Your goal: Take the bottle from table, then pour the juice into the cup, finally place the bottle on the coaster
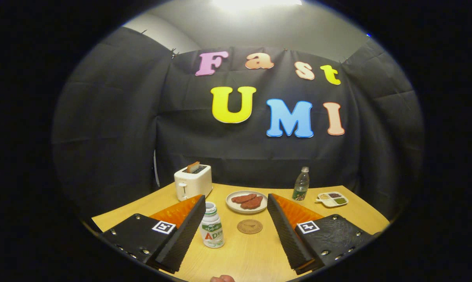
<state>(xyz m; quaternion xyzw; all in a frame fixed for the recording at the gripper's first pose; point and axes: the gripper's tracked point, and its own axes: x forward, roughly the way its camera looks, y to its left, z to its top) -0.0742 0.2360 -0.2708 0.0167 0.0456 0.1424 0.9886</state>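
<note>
A small white juice bottle (211,226) with a green-and-red label stands upright on the wooden table (251,254). It sits between my fingers, close against the inner face of the left finger (181,235), with a wide gap to the right finger (285,231). My gripper (236,201) is open and holds nothing. A round brown coaster (249,226) lies flat on the table just right of the bottle, also between the fingers.
Beyond the fingertips lies a white plate (233,205) of reddish meat slices. A white toaster (193,181) with toast stands back left. A clear water bottle (301,184) and a divided sauce dish (332,199) are back right. Something small and pinkish (222,279) shows at the table's near edge.
</note>
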